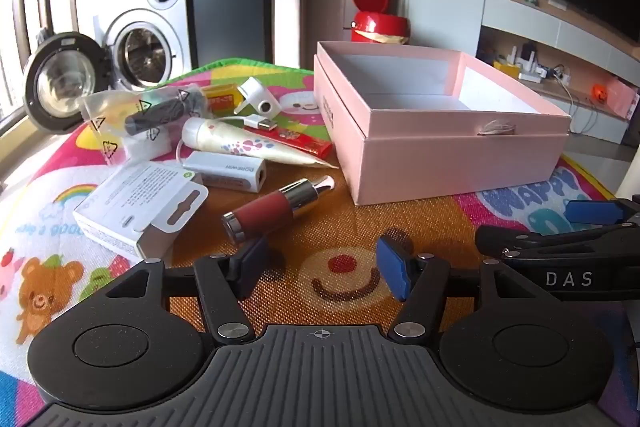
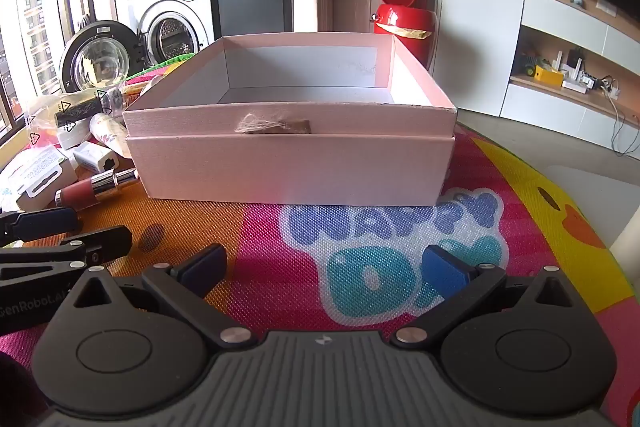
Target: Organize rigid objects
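Note:
An open pink box [image 1: 460,155] stands on the colourful mat, empty inside; it fills the middle of the right wrist view [image 2: 288,167]. To its left lies a pile: a dark red pump bottle [image 1: 276,207], a white adapter [image 1: 228,173], a white carton [image 1: 132,211], a cream tube [image 1: 248,145], a red packet [image 1: 296,141], a clear bag with a black item [image 1: 152,115] and a white clip [image 1: 258,97]. My left gripper [image 1: 324,267] is open and empty, just short of the bottle. My right gripper [image 2: 324,267] is open and empty in front of the box.
A red bin [image 1: 378,23] with its lid up stands behind the box. A washing machine [image 1: 144,39] with its door open is at the back left. The right gripper's fingers [image 1: 560,239] show at the right of the left wrist view. The mat's edge drops off at the right [image 2: 592,227].

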Demonstrator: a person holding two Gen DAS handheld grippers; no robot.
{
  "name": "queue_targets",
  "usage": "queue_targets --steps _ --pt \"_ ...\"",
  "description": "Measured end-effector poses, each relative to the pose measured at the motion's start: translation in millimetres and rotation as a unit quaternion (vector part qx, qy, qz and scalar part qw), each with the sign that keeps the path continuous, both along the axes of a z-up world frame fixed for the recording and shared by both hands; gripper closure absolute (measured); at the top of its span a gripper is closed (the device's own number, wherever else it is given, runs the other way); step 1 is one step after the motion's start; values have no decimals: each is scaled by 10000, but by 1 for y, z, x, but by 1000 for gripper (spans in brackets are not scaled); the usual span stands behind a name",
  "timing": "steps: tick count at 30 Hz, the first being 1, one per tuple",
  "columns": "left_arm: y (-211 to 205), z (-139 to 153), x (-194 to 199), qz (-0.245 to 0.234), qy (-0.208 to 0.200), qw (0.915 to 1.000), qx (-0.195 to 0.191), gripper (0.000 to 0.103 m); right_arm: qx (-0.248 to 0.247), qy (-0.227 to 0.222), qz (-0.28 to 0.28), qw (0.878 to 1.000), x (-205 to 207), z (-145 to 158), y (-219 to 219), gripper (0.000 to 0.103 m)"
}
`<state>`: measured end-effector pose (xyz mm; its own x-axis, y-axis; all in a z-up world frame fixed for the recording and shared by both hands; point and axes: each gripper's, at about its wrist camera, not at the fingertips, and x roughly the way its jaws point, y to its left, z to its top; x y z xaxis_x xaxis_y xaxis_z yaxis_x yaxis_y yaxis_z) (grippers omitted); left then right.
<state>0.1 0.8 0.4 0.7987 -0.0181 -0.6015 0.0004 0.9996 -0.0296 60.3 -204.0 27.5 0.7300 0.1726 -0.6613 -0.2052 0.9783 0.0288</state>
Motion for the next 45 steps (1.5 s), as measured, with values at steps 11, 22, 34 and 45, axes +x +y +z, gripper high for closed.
queue_targets --steps 11,22,34,45 --pt "0 0 0 0 -9 10000 35 37 6 -5 0 10000 0 0 0 0" --pt "0 0 0 1 -9 10000 40 37 7 -4 0 10000 0 0 0 0" --pt "0 0 0 0 -10 10000 41 37 8 -4 0 10000 0 0 -1 0" --pt "0 0 0 1 -9 10000 64 37 4 -1 -1 10000 0 0 -1 0"
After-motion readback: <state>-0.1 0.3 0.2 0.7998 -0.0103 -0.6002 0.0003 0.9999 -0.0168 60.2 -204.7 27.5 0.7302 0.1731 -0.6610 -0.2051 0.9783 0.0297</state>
